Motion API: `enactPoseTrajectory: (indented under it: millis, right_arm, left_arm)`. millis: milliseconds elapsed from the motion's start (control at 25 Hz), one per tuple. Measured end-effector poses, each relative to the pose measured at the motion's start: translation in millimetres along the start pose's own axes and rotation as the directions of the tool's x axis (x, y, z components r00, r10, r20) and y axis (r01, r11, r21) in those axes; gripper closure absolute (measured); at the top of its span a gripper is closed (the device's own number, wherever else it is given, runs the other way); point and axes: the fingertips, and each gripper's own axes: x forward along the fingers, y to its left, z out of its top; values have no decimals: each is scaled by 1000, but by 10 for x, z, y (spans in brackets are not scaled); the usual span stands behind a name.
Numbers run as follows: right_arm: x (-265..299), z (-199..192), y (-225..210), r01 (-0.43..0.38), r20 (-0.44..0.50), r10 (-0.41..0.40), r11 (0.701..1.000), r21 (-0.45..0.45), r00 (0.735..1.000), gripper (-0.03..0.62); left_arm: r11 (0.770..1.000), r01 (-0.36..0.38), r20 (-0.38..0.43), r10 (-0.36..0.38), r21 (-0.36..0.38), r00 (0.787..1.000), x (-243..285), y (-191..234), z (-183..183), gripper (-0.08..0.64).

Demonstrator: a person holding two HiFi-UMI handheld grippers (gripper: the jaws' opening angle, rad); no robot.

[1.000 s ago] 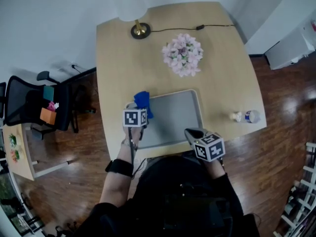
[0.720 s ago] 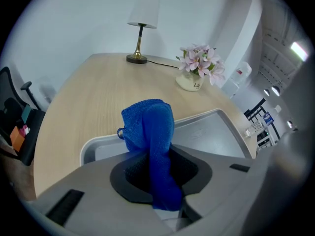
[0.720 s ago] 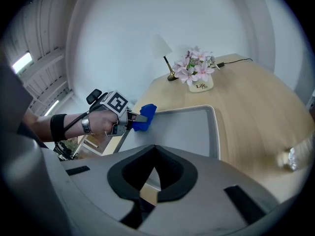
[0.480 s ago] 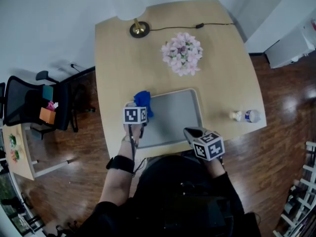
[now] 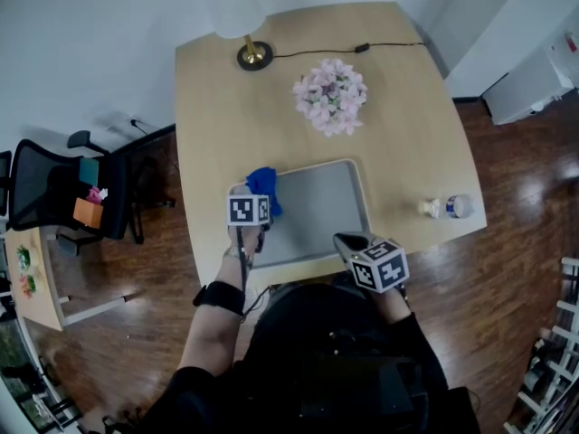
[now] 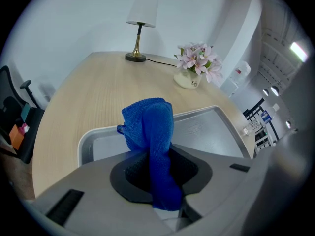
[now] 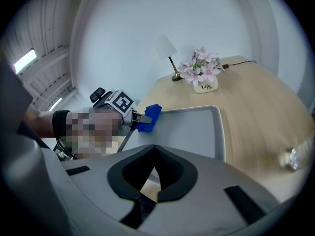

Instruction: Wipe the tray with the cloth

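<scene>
At the tray's ten o'clock corner, your left gripper (image 6: 157, 168) is clamped on the blue cloth (image 6: 149, 124).
The cloth's bunched end pokes past the jaws over the grey tray (image 5: 321, 208) on the wooden table (image 5: 226, 125). Your right gripper (image 7: 155, 151) sits at the tray's five o'clock, jaws together, empty.

I am looking down into what seems to be an office or meeting room: a pale wooden table with rounded corners (image 5: 226, 125) is standing on a dark polished wood floor (image 5: 507, 269) by a plain white wall (image 5: 90, 43), with a black mesh office chair (image 5: 45, 188) sitting to its left. A brass-footed lamp with a white shade (image 5: 242, 16) and a pot of pink flowers (image 5: 330, 96) are dressing the tabletop, and light-coloured racks (image 5: 565, 351) are showing at the right edge.
</scene>
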Motion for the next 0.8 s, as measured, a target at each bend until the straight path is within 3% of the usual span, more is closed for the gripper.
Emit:
enactPoseTrajectory:
  millis: [160,800]
  right_arm:
    - [-15,-45,20,-4,4,4,1000,-4,1000,594]
    - [35,-97,97,-47,-12,47,998,-29,999,594]
  left_arm:
    - [999,22,-6,-22,-24,1000,-55,-110,-159,465]
    - [994,108,-64,-108,-4,992,-390,-769,-1198,466]
